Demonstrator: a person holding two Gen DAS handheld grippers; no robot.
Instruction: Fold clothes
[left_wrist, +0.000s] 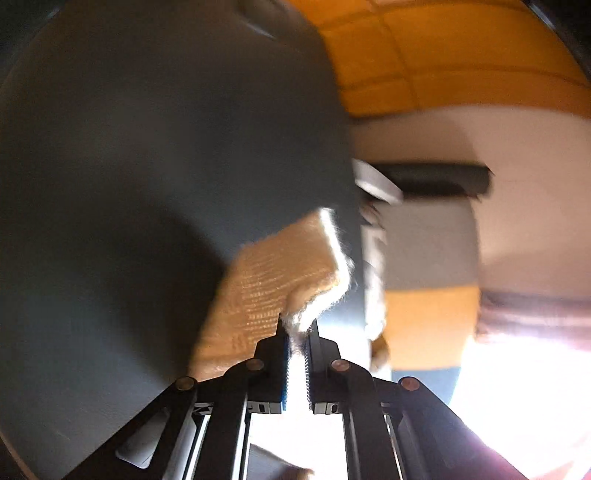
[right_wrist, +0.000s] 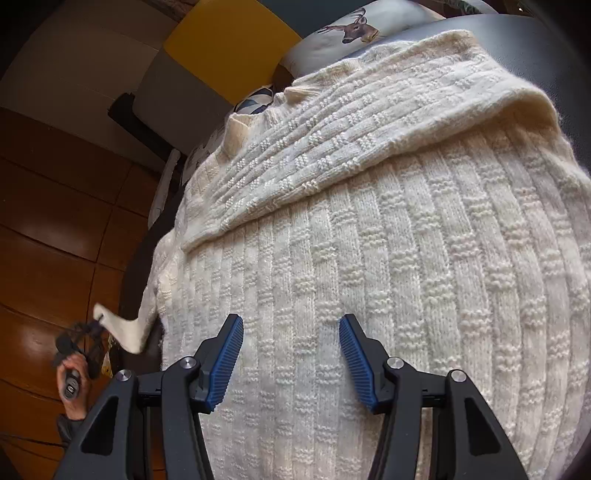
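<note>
The cream sweater lies flat on the dark worktop, one sleeve folded across—left gripper fingers pinch its other cuff, right gripper fingers gape empty above; next, probably carry that cuff toward twelve o'clock.

Right tool jaws apart above cream sweater; sleeve folded across.

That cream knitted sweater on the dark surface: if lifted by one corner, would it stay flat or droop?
The sweater would probably droop: its folded sleeve drapes softly. The corner in the left gripper already bends limply. The thick knit looks unlikely to slip.
</note>
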